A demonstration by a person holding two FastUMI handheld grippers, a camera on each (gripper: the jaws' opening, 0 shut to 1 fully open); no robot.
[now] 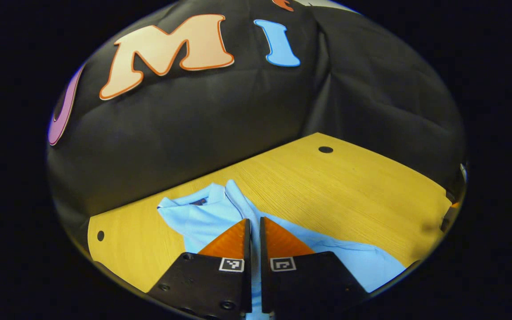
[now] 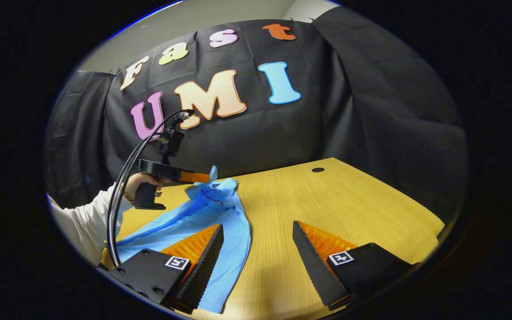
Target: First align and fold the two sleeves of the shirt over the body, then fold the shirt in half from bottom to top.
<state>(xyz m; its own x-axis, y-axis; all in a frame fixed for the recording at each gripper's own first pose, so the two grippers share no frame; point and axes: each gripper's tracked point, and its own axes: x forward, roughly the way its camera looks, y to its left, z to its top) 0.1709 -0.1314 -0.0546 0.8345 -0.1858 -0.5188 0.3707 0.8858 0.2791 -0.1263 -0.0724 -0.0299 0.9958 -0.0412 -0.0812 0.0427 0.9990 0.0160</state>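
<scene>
Bare table (image 2: 349, 200) right of shirt (image 2: 234, 231), right claw (image 2: 258, 231) agape.

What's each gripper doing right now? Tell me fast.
Left gripper: closed, pinching the blue shirt and lifting it.
Right gripper: open, holding nothing.

i see the light blue shirt (image 2: 220, 213) lying crumpled on the wooden table, one part lifted up, collar (image 1: 202, 200) toward the wall.

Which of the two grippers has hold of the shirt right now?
The left gripper: its fingers are shut on the light blue shirt, lifting it. The right gripper is open.
</scene>
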